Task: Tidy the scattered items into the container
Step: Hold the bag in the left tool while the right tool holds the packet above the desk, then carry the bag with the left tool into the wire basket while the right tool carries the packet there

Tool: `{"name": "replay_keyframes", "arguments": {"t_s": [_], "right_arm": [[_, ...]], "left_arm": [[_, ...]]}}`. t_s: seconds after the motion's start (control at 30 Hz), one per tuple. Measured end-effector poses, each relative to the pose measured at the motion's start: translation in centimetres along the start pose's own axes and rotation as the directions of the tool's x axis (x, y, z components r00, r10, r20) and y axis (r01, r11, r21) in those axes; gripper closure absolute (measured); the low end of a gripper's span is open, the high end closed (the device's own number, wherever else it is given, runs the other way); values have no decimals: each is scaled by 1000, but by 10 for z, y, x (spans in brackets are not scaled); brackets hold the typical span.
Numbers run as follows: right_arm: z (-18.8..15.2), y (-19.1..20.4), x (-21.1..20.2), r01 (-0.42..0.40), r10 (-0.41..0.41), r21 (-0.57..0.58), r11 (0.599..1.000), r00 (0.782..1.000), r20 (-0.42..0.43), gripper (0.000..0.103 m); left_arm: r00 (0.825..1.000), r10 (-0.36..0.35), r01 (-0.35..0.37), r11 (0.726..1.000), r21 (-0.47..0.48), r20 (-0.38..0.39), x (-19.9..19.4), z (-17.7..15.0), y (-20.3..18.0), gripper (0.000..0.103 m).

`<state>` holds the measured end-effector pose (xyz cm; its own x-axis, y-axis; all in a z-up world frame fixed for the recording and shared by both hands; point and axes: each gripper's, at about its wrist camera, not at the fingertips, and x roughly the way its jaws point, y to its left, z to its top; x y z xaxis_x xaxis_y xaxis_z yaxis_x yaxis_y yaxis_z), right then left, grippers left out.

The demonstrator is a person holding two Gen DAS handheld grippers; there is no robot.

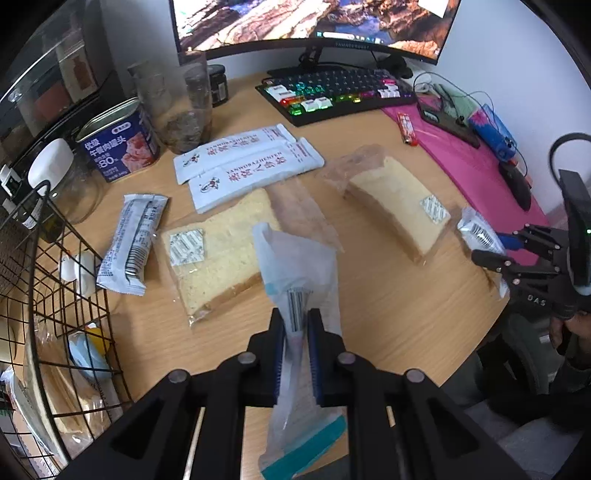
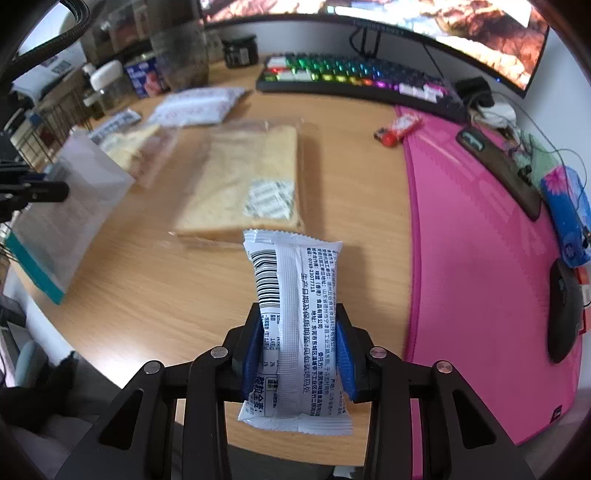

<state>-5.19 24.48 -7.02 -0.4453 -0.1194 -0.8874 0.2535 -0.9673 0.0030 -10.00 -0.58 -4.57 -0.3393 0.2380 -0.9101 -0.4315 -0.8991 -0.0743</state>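
My left gripper (image 1: 296, 325) is shut on a translucent white pouch with a teal edge (image 1: 299, 266), held above the desk. My right gripper (image 2: 300, 314) is shut on a silver snack packet with a barcode (image 2: 295, 325); this gripper also shows at the right of the left wrist view (image 1: 491, 247). On the desk lie two bagged bread slices (image 1: 218, 258) (image 1: 399, 203), two white sachets with red lettering (image 1: 243, 162) and another silver snack packet (image 1: 133, 240). The black wire basket (image 1: 48, 280) stands at the left with items inside.
A blue luncheon meat can (image 1: 118, 144), clear jars (image 1: 181, 107) and a white-lidded jar (image 1: 55, 166) stand at the back left. A lit keyboard (image 1: 332, 92), monitor (image 1: 314, 22), pink mat (image 2: 480, 240), black mouse (image 2: 565, 314) and red lighter (image 1: 406, 129) lie behind and to the right.
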Motion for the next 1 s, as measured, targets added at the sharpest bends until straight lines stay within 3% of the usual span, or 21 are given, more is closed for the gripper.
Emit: {"name": "replay_keyframes", "arguments": {"t_s": [0.4, 0.6, 0.77, 0.87, 1.0], "right_arm": [[23, 33, -29, -6, 11, -47, 999, 996, 91, 66], [43, 59, -50, -7, 23, -104, 995, 988, 155, 66], [79, 109, -67, -62, 110, -209, 976, 968, 227, 66], [104, 157, -78, -117, 200, -298, 947, 943, 265, 66], [131, 233, -84, -200, 329, -410, 890, 904, 272, 66]], "left_arm": [[997, 15, -12, 999, -30, 76, -30, -8, 14, 98], [987, 59, -51, 997, -53, 150, -69, -9, 32, 98], [959, 161, -137, 984, -115, 232, -127, -16, 67, 98], [929, 251, -202, 960, -194, 272, -168, -32, 102, 98], [902, 333, -251, 922, -293, 274, -200, -61, 147, 98]]}}
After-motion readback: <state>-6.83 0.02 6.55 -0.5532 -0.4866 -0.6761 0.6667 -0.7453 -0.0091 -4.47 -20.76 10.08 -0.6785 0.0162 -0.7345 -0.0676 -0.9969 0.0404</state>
